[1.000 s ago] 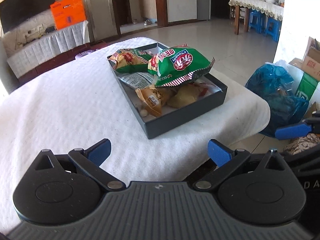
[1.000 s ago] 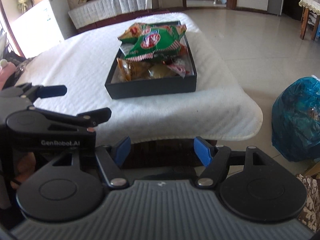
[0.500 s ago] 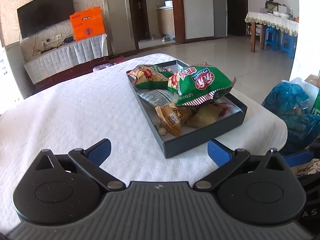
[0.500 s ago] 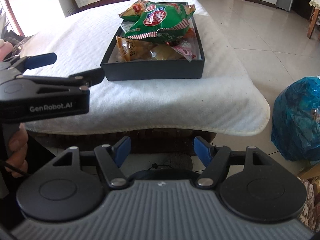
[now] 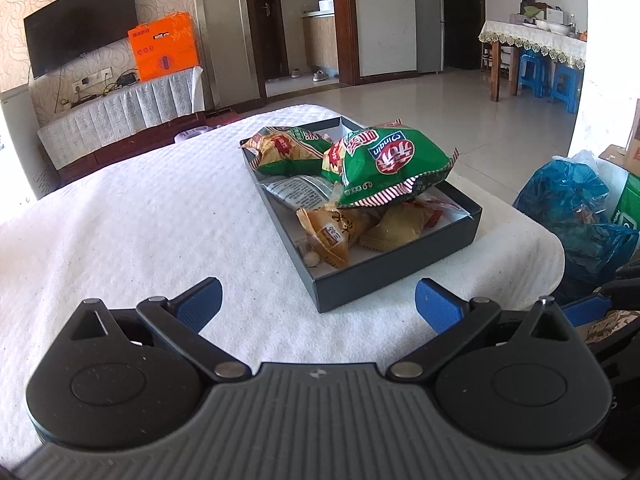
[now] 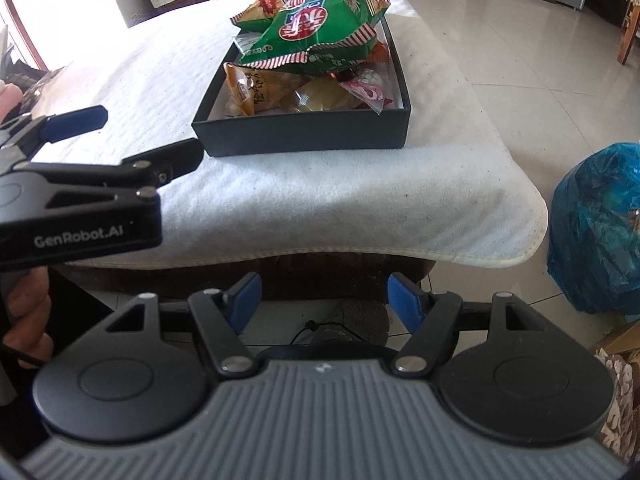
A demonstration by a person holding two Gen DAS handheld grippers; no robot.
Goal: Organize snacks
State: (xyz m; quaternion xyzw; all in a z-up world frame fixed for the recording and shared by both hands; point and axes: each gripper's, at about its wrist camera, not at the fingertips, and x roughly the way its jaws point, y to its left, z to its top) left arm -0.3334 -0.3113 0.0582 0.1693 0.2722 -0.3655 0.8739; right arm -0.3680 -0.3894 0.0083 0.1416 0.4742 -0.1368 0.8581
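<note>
A black box [image 5: 394,270] sits on the white-clothed table [image 5: 140,220], filled with snack packets. A big green bag [image 5: 386,164] lies on top, a smaller green and yellow bag [image 5: 284,150] behind it, and an orange-brown packet [image 5: 328,234] at the near end. My left gripper [image 5: 318,302] hovers open and empty over the cloth, just short of the box's near corner. The right wrist view shows the box [image 6: 304,138], the green bag [image 6: 316,28] and the left gripper [image 6: 132,140] beside the box corner. My right gripper [image 6: 322,298] is open, off the table's edge, above the floor.
A blue plastic bag [image 5: 572,208] stands on the tiled floor right of the table, also in the right wrist view as the blue bag [image 6: 596,232]. A hand [image 6: 24,308] holds the left gripper. A TV stand with an orange box [image 5: 164,50] lies beyond the table.
The left gripper has moved forward over the cloth toward the box's near corner. The right gripper has come closer to the table edge and tilted down. Both stay open.
</note>
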